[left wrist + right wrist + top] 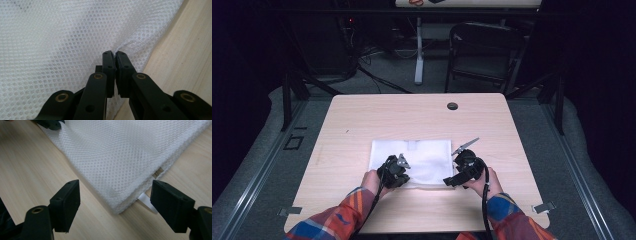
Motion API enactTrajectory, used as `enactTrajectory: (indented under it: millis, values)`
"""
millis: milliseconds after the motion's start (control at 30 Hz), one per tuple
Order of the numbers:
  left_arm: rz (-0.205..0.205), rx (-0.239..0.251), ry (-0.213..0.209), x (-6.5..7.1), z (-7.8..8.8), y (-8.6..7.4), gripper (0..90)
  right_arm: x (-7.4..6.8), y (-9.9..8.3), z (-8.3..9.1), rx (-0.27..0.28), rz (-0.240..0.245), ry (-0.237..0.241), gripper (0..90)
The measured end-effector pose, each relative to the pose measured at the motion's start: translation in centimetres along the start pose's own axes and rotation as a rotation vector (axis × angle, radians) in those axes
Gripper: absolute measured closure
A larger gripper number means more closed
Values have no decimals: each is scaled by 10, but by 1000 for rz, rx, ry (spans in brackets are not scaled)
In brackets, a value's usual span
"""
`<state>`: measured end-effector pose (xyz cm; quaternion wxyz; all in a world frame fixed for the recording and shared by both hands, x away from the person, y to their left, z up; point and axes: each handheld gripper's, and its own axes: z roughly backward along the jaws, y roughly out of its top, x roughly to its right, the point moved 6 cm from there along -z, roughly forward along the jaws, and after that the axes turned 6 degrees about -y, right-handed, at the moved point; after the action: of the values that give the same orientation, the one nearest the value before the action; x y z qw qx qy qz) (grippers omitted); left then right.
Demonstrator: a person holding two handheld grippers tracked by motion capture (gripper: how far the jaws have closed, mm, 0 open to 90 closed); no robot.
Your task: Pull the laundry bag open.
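Note:
A white mesh cloth lies folded flat on the middle of the wooden table. My left gripper rests at the cloth's near left edge. In the left gripper view its jaws are shut on a puckered fold of the mesh cloth, with the left gripper pinching right beside the cloth's edge. My right gripper is at the near right corner. In the right gripper view the right gripper stands wide open, its jaws on either side of the corner of the cloth, just above the table. A small white tab sticks out from under that corner.
A black round grommet sits in the table's far side. Behind the table stand a dark folding chair and a white table leg. Bare wood surrounds the cloth. The left gripper shows at the top left of the right gripper view.

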<state>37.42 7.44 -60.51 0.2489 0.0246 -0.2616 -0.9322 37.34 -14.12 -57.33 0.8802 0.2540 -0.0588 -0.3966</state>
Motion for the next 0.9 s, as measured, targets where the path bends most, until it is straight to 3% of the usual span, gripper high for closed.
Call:
enactTrajectory:
  millis: [33,67,267,767,900]
  values:
    - [0,3,4,-1,1,0,869,0,0,2,-10,32,0,258]
    - [3,10,10,-1,2,1,870,-3,2,3,7,18,4,270]
    - [28,39,22,-4,7,2,870,-14,6,4,32,62,9,404]
    - [89,71,34,-4,13,8,873,-40,13,4,88,143,27,861]
    - [106,84,31,-5,15,9,873,-48,15,-2,94,157,30,900]
